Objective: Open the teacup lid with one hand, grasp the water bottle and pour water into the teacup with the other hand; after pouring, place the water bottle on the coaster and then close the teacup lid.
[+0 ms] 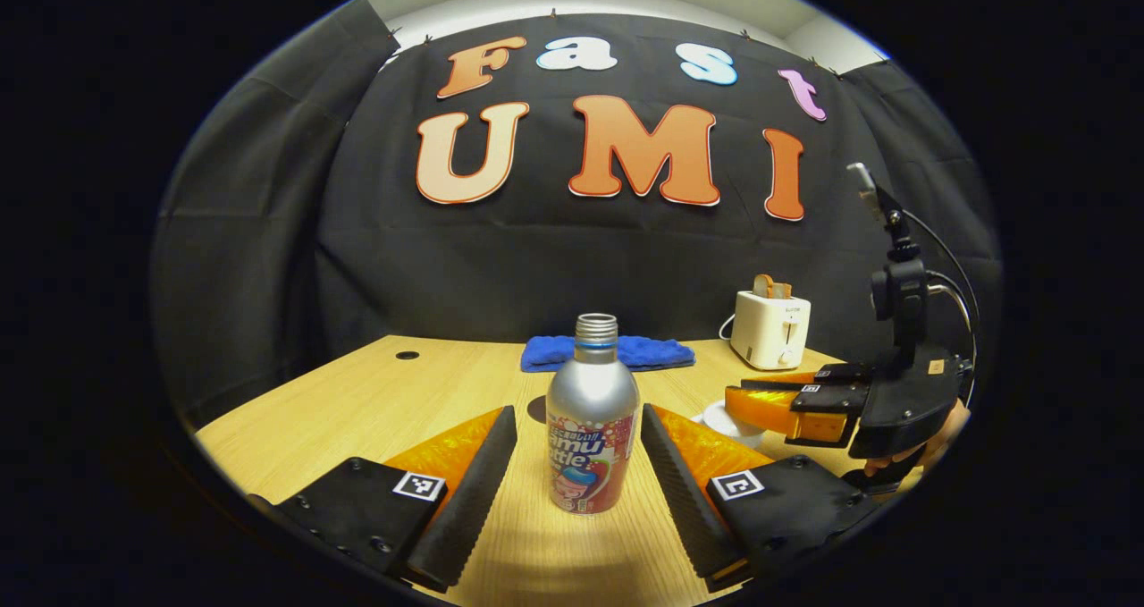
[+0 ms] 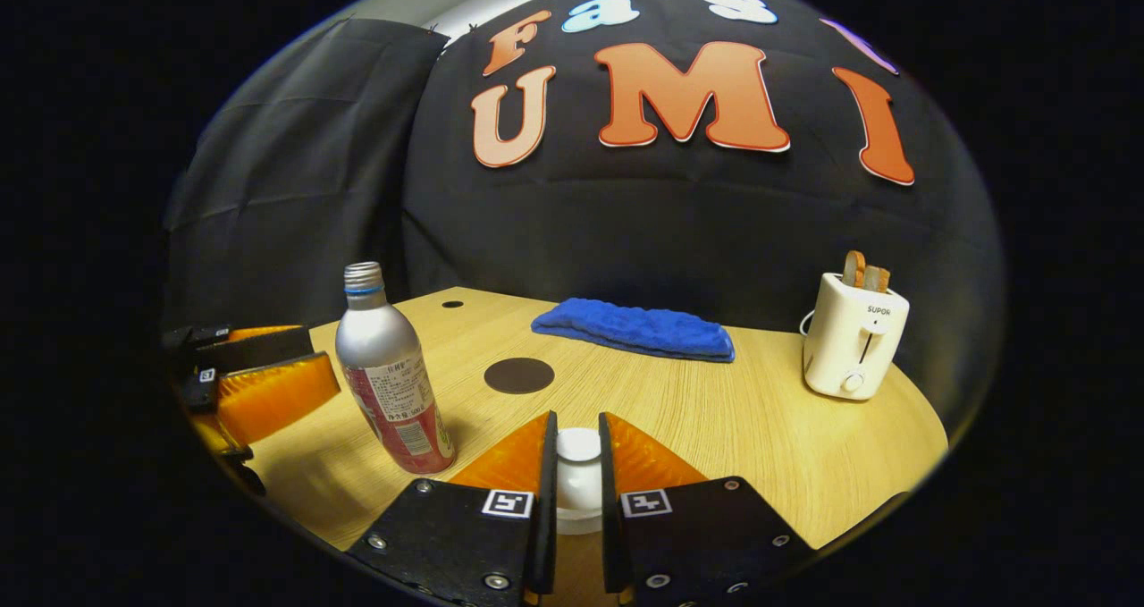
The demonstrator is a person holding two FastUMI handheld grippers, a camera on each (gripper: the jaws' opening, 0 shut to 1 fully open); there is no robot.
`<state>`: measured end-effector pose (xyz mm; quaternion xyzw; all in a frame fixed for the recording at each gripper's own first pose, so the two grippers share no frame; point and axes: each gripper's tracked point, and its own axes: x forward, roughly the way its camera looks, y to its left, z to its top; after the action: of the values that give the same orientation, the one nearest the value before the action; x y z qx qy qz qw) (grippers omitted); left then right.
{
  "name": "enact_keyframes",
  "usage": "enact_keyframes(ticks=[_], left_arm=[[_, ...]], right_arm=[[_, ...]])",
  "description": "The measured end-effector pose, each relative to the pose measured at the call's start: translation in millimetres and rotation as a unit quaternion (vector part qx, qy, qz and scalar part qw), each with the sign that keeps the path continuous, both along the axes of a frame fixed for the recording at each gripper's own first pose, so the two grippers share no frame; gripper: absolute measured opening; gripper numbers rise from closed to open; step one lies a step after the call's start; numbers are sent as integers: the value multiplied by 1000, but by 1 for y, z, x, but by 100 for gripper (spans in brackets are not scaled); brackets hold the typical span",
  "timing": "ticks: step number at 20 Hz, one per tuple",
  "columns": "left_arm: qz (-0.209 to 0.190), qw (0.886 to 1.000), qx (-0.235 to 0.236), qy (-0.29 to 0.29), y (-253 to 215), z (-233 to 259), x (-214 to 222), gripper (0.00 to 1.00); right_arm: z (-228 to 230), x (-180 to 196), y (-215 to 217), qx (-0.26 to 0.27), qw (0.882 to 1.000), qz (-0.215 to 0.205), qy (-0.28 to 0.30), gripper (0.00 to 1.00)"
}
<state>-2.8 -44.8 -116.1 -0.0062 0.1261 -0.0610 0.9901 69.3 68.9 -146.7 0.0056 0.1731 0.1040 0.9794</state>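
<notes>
A silver water bottle (image 1: pixel 592 419) with a red label stands upright and uncapped on the table, between the spread fingers of my left gripper (image 1: pixel 579 415), which is open and touches nothing. From the right gripper view the bottle (image 2: pixel 393 383) stands left of centre, with the left gripper (image 2: pixel 323 358) beside it. My right gripper (image 2: pixel 576 424) is shut on the knob of the white teacup lid (image 2: pixel 578 477); the cup below is hidden. In the left gripper view the right gripper (image 1: pixel 742 400) hangs over the white teacup (image 1: pixel 726 421). A dark round coaster (image 2: pixel 519 375) lies beyond the cup.
A folded blue towel (image 2: pixel 636 328) lies at the back of the wooden table (image 2: pixel 760 428). A white toaster (image 2: pixel 853 348) with toast in it stands at the back right. A hand holds the right gripper at the table's right edge.
</notes>
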Motion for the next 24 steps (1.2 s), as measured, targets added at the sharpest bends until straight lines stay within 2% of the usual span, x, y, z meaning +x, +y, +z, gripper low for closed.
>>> enact_keyframes(ticks=[1,2,3,4,5,6,13,14,16,17,18,24], left_arm=[[-3,1000,-2,2,-3,-3,1,93],[-6,1000,-3,8,-6,-8,2,88],[-11,1000,-6,11,-9,-11,4,93],[-17,1000,-8,17,-12,-18,7,88],[-21,999,-9,30,-16,-26,9,93],[-22,999,-8,40,-17,-34,10,93],[-3,997,7,72,-11,-61,33,93],[-1,997,6,74,-10,-62,36,89],[4,997,10,80,-11,-66,43,93],[5,997,13,80,-12,-64,45,93],[6,996,18,83,-11,-66,45,87],[-3,996,60,70,-14,-58,47,85]], right_arm=[[3,-1,-2,0,1000,-1,-3,22],[6,-3,-5,1,1000,-4,-6,22],[8,-4,-9,2,1000,-6,-9,21],[10,-6,-13,3,1000,-11,-12,21],[13,-7,-17,3,1000,-14,-14,21],[15,-9,-23,1,1000,-19,-17,21],[24,-20,-55,-5,999,-42,-30,22],[26,-22,-59,-4,998,-47,-32,22],[27,-26,-68,-3,998,-55,-34,21],[27,-27,-74,-3,998,-61,-34,22],[27,-29,-79,-3,997,-66,-34,21],[30,-36,-105,2,995,-96,-39,21]])
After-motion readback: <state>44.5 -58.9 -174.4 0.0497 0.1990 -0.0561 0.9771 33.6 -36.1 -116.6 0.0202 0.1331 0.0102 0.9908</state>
